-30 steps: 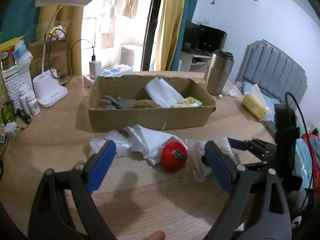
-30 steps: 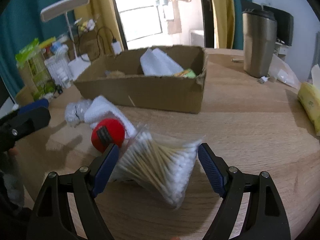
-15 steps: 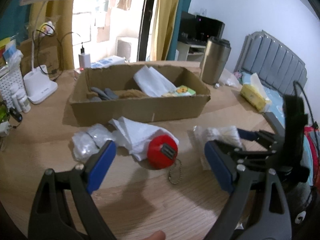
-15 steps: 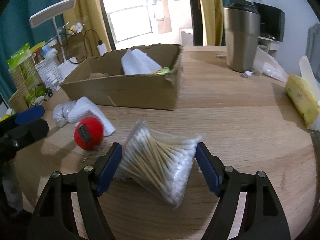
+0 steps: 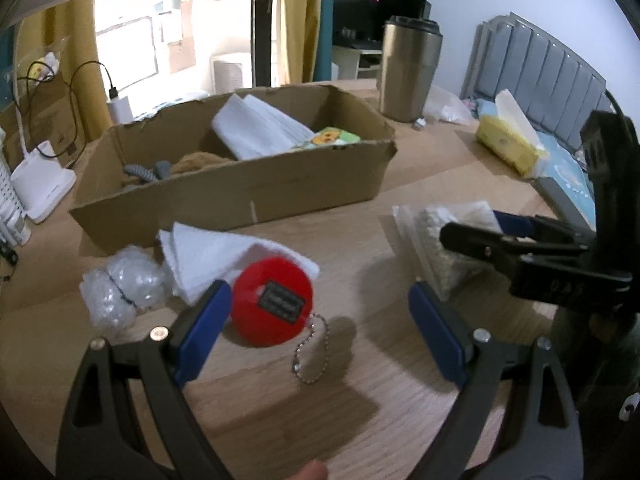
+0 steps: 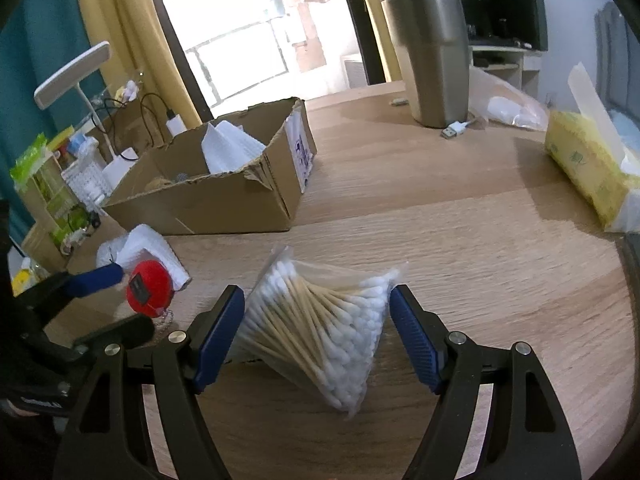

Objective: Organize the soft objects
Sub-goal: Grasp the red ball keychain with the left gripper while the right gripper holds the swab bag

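Your right gripper (image 6: 316,334) stands wide around the clear plastic bag of wooden-stemmed cotton swabs (image 6: 320,320), whose ends sit just beside the blue pads; your left gripper (image 5: 318,328) hangs open over the round red plush keychain with a black label (image 5: 273,301), which lies close against its left pad with the ball chain (image 5: 310,354) trailing between the fingers. The risks, as they look from here: the slippery bag could buckle or squirt forward if you close on its loose corner and not on the bundled stems, and the off-centre red plush could roll away from a closing pad or be lifted by the chain alone. The two tools sit near each other and could clash. The left view alone shows the brown cardboard box (image 5: 240,196) beyond its tips already holding folded white cloth (image 5: 256,132); the right view alone shows how the swab bag sits between its pads.
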Motion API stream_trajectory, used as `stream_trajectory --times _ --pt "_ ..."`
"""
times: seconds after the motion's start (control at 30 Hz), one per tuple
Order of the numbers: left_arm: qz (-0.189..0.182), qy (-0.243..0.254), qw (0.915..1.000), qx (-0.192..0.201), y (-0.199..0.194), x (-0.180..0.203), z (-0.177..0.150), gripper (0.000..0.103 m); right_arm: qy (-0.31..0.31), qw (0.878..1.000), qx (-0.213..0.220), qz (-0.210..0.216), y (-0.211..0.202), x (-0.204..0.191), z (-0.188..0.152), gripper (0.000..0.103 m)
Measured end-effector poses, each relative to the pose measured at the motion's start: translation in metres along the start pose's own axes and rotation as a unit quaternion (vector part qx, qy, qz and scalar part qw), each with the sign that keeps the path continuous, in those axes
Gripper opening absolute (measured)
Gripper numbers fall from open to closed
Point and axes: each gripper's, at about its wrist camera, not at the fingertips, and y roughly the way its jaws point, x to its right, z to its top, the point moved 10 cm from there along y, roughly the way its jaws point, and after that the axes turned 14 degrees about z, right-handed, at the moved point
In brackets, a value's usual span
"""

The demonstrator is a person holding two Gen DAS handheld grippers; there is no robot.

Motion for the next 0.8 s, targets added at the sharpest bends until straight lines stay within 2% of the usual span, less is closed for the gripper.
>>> stream_trajectory --times 0.27,0.3,0.43,0.57,0.6,0.67,0.8 --pt "0.012 -0.016 0.9997 -0.017 0.016 -0.007 -0.001 0.089 0.006 1.000 0.002 0.020 0.001 0.000 0.003 0.074" --pt "0.012 -0.019 0.9996 -0.018 0.017 -0.008 -0.001 0.084 0.006 1.000 0.001 0.021 0.001 0.000 0.003 0.074" --pt "0.007 -0.021 0.9993 -0.030 0.024 -0.008 -0.002 0.078 0.000 1.000 -0.009 0.025 0.005 -0.003 0.001 0.074" --pt "0.005 -0.008 0.9993 -0.038 0.027 -0.003 -0.006 0.054 -0.001 0.999 -0.016 0.028 0.007 -0.003 -0.001 0.074" --pt "0.006 -0.004 0.9993 -0.037 0.027 -0.003 -0.006 0.051 0.000 0.999 -0.018 0.029 0.008 -0.004 -0.001 0.074" --pt "0.004 -0.002 0.9993 -0.036 0.026 -0.002 -0.007 0.046 -0.004 0.999 -0.020 0.028 0.010 -0.005 -0.001 0.074" --pt "-0.010 0.002 0.9995 -0.029 0.020 0.002 -0.008 0.045 -0.016 0.999 -0.024 0.019 0.011 -0.009 -0.003 0.073"
